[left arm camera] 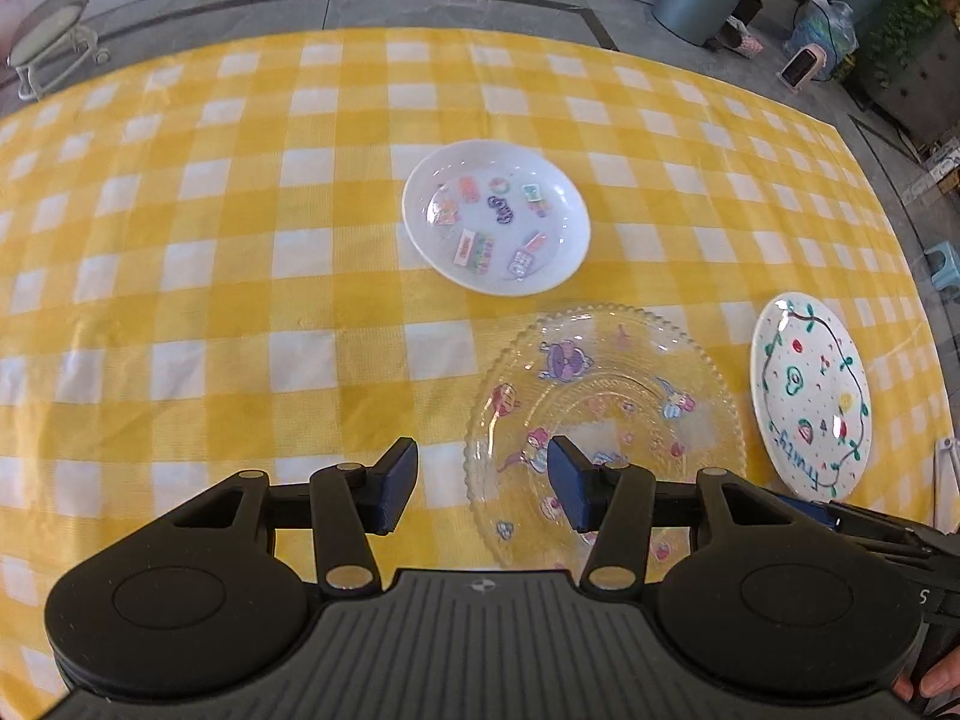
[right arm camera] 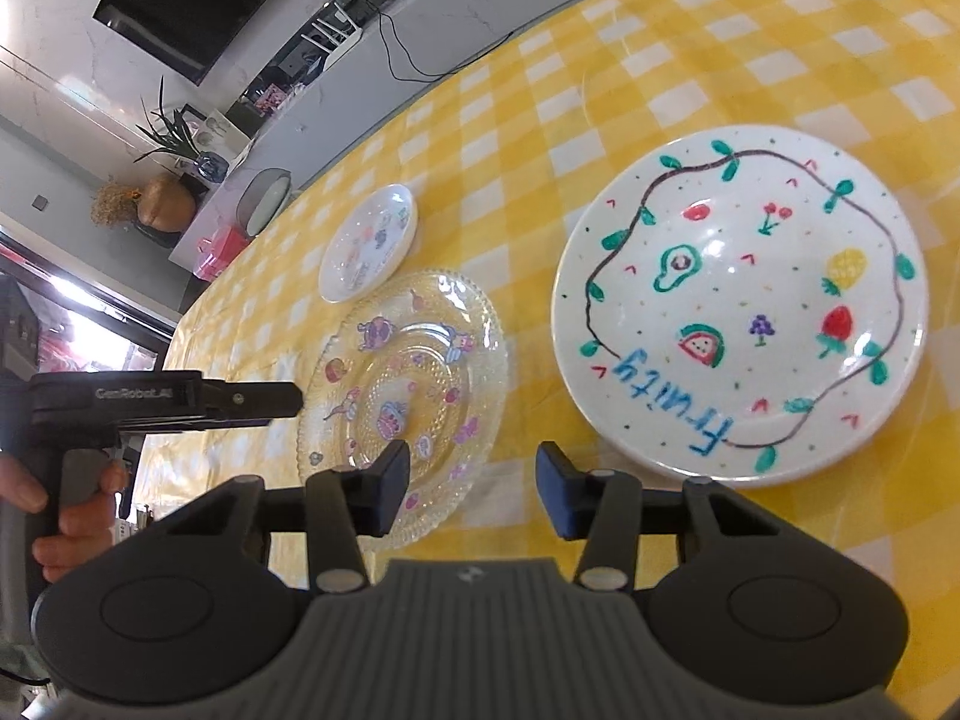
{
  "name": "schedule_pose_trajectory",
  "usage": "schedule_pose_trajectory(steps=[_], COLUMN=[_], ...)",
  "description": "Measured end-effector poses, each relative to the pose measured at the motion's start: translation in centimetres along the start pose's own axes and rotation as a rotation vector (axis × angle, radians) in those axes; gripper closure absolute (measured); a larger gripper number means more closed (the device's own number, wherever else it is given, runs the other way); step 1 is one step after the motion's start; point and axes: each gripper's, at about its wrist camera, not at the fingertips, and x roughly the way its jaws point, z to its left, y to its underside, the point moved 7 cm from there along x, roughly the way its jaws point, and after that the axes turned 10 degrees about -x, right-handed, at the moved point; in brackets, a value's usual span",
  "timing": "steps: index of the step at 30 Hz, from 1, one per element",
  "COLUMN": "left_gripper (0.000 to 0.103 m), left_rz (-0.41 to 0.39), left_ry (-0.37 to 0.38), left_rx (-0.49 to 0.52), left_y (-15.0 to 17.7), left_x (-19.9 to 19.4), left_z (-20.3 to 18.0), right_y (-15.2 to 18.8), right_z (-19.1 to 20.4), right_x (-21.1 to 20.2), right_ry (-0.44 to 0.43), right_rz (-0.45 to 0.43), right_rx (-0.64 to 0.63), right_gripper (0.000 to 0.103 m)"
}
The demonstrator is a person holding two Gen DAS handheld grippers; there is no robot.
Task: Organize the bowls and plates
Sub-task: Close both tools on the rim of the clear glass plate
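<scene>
- While three plates lie on the bench (left arm camera: pixel 180 276), which is covered in a yellow and white checked cloth, both tongs hang over it with nothing between their pads.
- Left tongs (left arm camera: pixel 483 483) are released, the jaws wide apart: the right pad is over the near left part of the clear glass plate (left arm camera: pixel 606 396), the left pad over bare cloth.
- Right tongs (right arm camera: pixel 473 489) are released too, with the jaws apart over the cloth between the glass plate (right arm camera: pixel 402 384) and the white plate painted with fruit (right arm camera: pixel 741 306).
- A small white plate with stickers (left arm camera: pixel 495 216) lies just beyond the glass plate, apart from it.
- A hand (right arm camera: pixel 66 510) grips the left tool's handle at the left edge of the right wrist view.
</scene>
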Motion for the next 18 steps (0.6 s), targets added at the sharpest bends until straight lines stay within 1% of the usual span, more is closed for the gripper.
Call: schedule_pose_trajectory(steps=[2,3,9,12,14,16,18], left_gripper=[0.045,0.047,0.056,0.064,0.069,0.080,0.083], left_rz=[0.003,0.004,0.026,0.020,0.017,0.013,0.010], left_ry=[0.003,0.008,0.061,0.073,0.081,0.090,0.092], left_rx=[-0.009,-0.014,-0.046,-0.051,-0.060,-0.069,-0.080], left_y=[-0.2,-0.3,-0.7,-0.9,-1.0,-1.0,-0.9], left_x=[0.4,0.6,1.5,1.5,1.6,1.5,1.6], left_z=[0.3,0.4,1.0,1.1,1.1,1.2,1.3], right_y=[-0.3,-0.6,-1.0,-1.0,-1.3,-1.5,-1.6], right_z=[0.0,0.0,-0.1,-0.2,-0.1,-0.2,-0.3], right_x=[0.4,0.6,0.9,1.0,1.3,1.6,1.7], right_ry=[-0.003,-0.001,-0.008,-0.009,-0.011,-0.013,-0.009], right_rz=[-0.002,-0.005,-0.020,-0.030,-0.036,-0.041,-0.044], right_rx=[0.004,0.004,0.005,-0.007,-0.012,-0.009,-0.004], right_gripper=[0.063,0.065,0.070,0.074,0.074,0.077,0.081])
